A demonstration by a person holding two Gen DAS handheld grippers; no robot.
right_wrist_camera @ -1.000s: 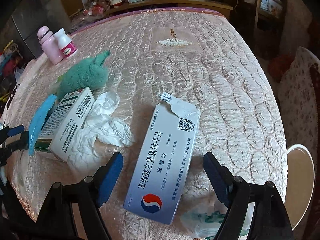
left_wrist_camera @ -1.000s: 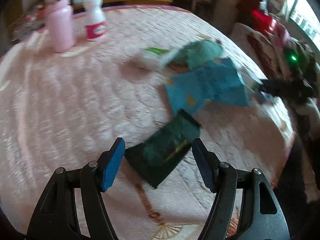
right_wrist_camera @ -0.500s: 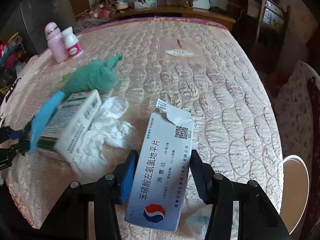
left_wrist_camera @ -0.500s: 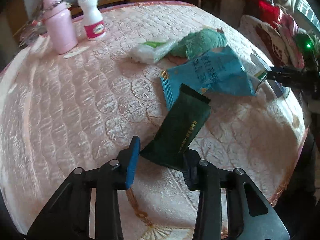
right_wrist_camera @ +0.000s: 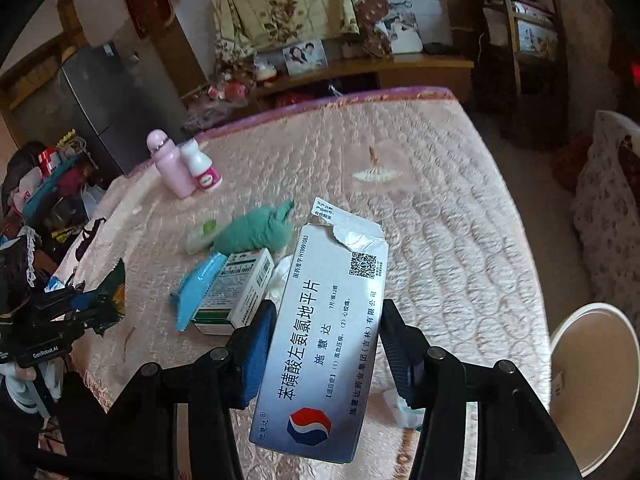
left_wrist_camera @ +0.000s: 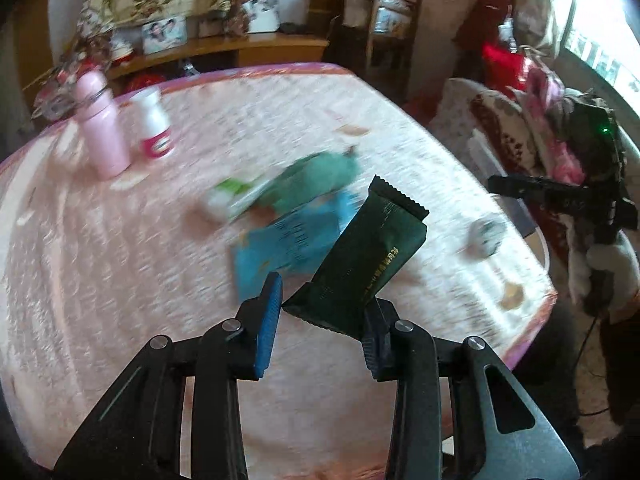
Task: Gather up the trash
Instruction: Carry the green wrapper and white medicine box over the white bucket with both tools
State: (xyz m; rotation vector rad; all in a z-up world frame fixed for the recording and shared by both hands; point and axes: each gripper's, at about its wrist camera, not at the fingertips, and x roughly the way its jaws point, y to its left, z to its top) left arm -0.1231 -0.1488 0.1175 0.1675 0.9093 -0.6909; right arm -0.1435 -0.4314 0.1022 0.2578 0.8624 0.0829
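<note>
A dark green snack wrapper (left_wrist_camera: pixel 368 256) hangs tilted above the pink quilted cover (left_wrist_camera: pixel 120 280), pinched at its lower end by my left gripper (left_wrist_camera: pixel 324 300). The same wrapper (right_wrist_camera: pixel 112 296) shows at the left edge of the right wrist view. My right gripper (right_wrist_camera: pixel 328 312) is shut on a torn white medicine box (right_wrist_camera: pixel 320 380) with a red and blue logo, held off the cover. A blue wrapper (right_wrist_camera: pixel 196 288), a green-and-white carton (right_wrist_camera: pixel 236 288) and crumpled white tissue (right_wrist_camera: pixel 280 276) lie on the cover below.
A teal cloth (right_wrist_camera: pixel 256 232) and a small white packet (right_wrist_camera: pixel 200 236) lie mid-cover. A pink bottle (right_wrist_camera: pixel 172 168) and a white bottle (right_wrist_camera: pixel 202 168) stand at the far left. A white bin (right_wrist_camera: pixel 596 380) stands beside the right edge. Crumpled plastic (right_wrist_camera: pixel 400 404) lies near the front edge.
Both grippers went from open to shut, the left on the green wrapper, the right on the medicine box. Both then rose, lifting their items off the cover.
</note>
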